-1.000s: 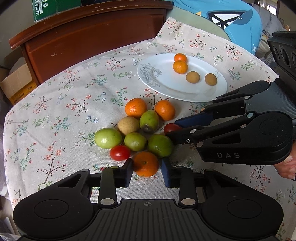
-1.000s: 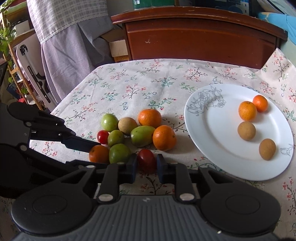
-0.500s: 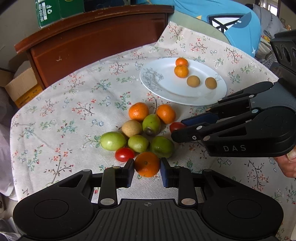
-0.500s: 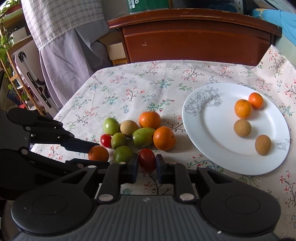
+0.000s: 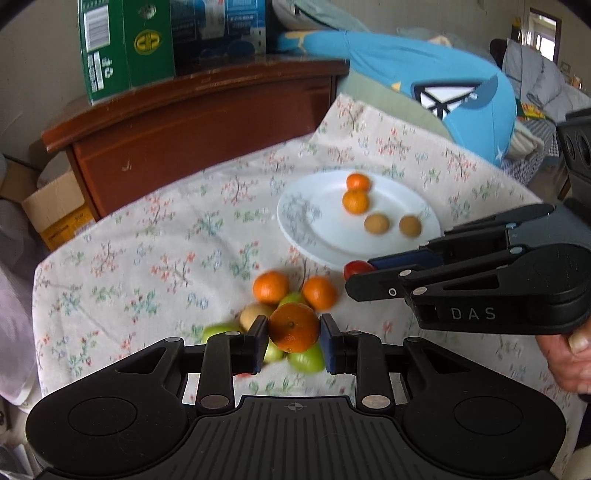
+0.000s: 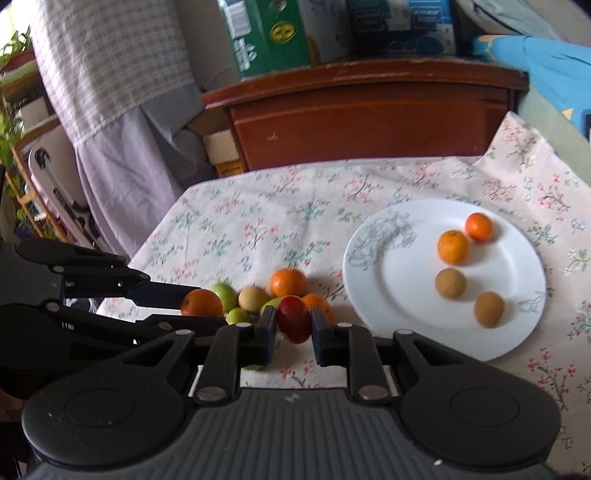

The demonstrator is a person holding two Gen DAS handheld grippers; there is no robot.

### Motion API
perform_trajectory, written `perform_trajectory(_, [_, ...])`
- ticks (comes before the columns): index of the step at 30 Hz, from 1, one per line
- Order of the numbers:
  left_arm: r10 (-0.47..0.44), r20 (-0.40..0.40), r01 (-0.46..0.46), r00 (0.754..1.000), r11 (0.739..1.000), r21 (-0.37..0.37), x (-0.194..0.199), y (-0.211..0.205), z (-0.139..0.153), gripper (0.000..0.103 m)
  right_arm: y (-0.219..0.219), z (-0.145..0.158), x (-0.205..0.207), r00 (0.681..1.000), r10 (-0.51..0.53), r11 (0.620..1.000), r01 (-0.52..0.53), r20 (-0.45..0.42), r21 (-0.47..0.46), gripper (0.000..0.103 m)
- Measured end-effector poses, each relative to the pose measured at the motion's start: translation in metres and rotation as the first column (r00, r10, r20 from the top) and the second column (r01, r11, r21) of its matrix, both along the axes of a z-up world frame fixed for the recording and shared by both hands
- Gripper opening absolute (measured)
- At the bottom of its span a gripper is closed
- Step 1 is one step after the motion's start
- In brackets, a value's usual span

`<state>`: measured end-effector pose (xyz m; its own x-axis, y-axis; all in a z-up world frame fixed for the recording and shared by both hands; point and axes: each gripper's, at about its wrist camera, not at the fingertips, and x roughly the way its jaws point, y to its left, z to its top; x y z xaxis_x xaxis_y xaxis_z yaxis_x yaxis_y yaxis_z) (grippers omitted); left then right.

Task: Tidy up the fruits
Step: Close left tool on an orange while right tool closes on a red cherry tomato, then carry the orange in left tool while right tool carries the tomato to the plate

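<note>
Left gripper [image 5: 293, 334] clamped on an orange [image 5: 293, 327], held above the fruit pile [image 5: 280, 295] on the floral tablecloth [image 5: 147, 258]. Right gripper [image 6: 293, 325] clamped on a red tomato [image 6: 293, 319], just beside the pile. Beyond: white plate [image 6: 406, 314] carrying two oranges and two brown fruits. Farthest: wooden cabinet [image 6: 369, 118].

On the tabletop [image 6: 258, 206] a plate [image 6: 402, 295] lies to the right, with four fruits on it: two mandarins [image 6: 453, 246] at the back, two round fruits [image 6: 450, 283] in front. Left of the plate, near its rim, sits a cluster of fruits [image 6: 255, 297]. Behind the tabletop stands a cabinet [image 6: 369, 118] with boxes [image 6: 269, 33] on top. A cardboard box [image 5: 55, 210] sits on the floor left of the cabinet
</note>
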<state>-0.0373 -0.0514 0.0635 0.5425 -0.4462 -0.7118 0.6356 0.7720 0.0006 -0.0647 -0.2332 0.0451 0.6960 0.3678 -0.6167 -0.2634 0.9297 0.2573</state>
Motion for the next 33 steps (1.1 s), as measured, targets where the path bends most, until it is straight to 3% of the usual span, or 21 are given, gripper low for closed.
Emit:
perform_trajectory(21, [0.023,0.015,-0.021,1.0,0.993,-0.117,0.03,-0.048,0.012,0.027,-0.066,0.024,0.006,0.959,-0.279,0.958,0.273,0.061,0.085,0.02])
perform_trajectory(33, [0.012,-0.013,-0.013,1.0,0.992,-0.122,0.047,-0.077,-0.009,0.027,-0.105,0.009,0.017,0.88,-0.475,0.873,0.473,-0.013,0.117,0.02])
